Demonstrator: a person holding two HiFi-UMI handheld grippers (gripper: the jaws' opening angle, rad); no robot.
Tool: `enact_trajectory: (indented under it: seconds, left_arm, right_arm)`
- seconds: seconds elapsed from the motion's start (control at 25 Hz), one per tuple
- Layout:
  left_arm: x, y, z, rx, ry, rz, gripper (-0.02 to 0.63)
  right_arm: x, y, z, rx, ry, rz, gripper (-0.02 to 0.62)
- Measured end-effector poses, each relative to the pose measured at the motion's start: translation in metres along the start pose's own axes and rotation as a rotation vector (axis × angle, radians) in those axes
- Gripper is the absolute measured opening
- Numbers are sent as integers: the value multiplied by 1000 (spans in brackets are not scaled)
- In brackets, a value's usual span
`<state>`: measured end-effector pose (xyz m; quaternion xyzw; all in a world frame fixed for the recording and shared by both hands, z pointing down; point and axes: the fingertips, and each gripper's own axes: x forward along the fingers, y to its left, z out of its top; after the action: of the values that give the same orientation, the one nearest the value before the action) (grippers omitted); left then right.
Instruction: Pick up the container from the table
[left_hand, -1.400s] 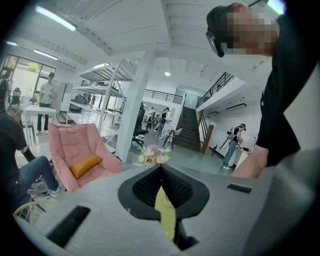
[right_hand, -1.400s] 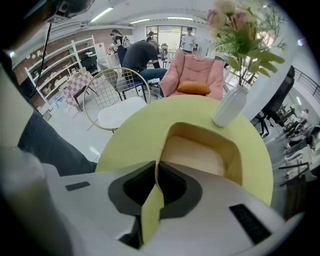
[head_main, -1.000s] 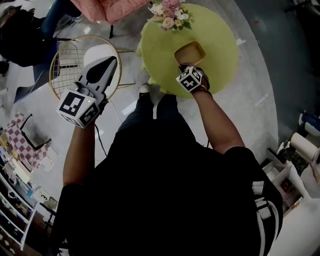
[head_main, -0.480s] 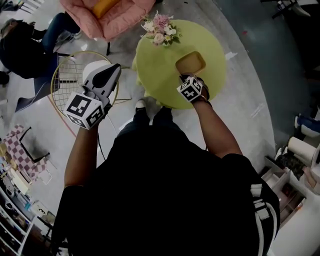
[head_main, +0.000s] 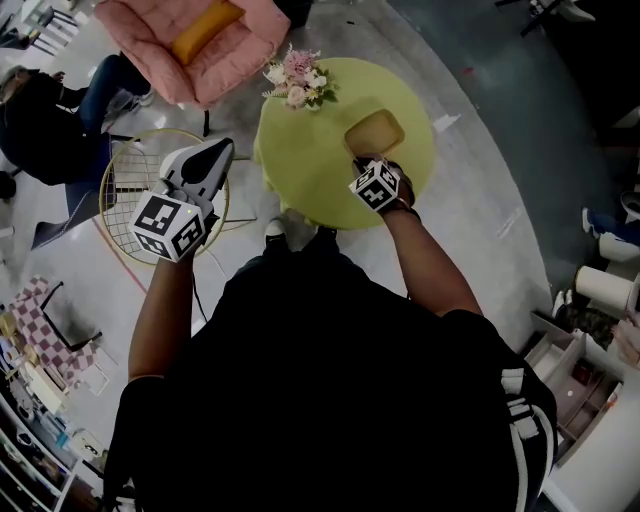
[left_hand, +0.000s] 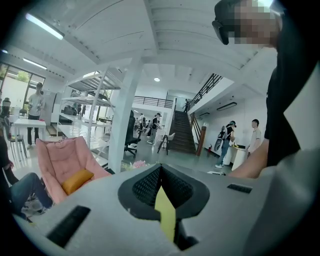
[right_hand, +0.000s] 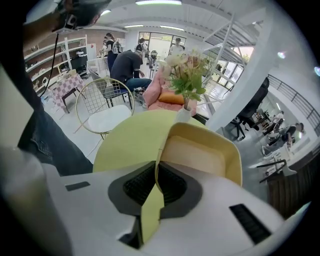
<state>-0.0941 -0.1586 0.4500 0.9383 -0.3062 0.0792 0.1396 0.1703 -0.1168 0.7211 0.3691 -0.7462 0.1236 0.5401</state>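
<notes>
A shallow pale-yellow container (head_main: 376, 131) hangs tilted just above the round yellow-green table (head_main: 305, 160). My right gripper (head_main: 363, 159) is shut on its near rim, pointing steeply down. In the right gripper view the container (right_hand: 200, 150) fills the space beyond the right gripper (right_hand: 157, 167), whose pads pinch the thin wall edge-on. My left gripper (head_main: 217, 150) is held in the air left of the table, above a wire chair, shut and holding nothing. In the left gripper view the left gripper (left_hand: 160, 170) has its pads together.
A vase of pink and white flowers (head_main: 296, 80) stands at the table's far left edge, also seen as flowers (right_hand: 187, 75). A gold wire chair (head_main: 120, 180) stands left of the table, a pink lounge chair (head_main: 190, 40) beyond. Seated person at far left; shelving along the right edge.
My right gripper has risen with the container in its grip, lifting it off the tabletop. My left gripper has drifted slightly upward, still shut.
</notes>
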Motion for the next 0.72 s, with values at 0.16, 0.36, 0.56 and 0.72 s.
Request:
enact_trajectory:
  seconds: [0.16,0.36,0.56,0.72]
  left_arm:
    - [11,-3,5,10,-3,-19,15]
    - [25,-12,15,13,-21,-49,17]
    - [36,-20,20,25,-29,-81,15]
    - [41,-29,23,32,-34,-99,15]
  right_arm:
    - [-21,-9,6,6,-40,-11,21]
    - [-51,-24,18,20,-91,-61,21]
    - [-75,-39,24,22,-95,-98,21]
    - [-94,-42,26,28,-102,-108,21]
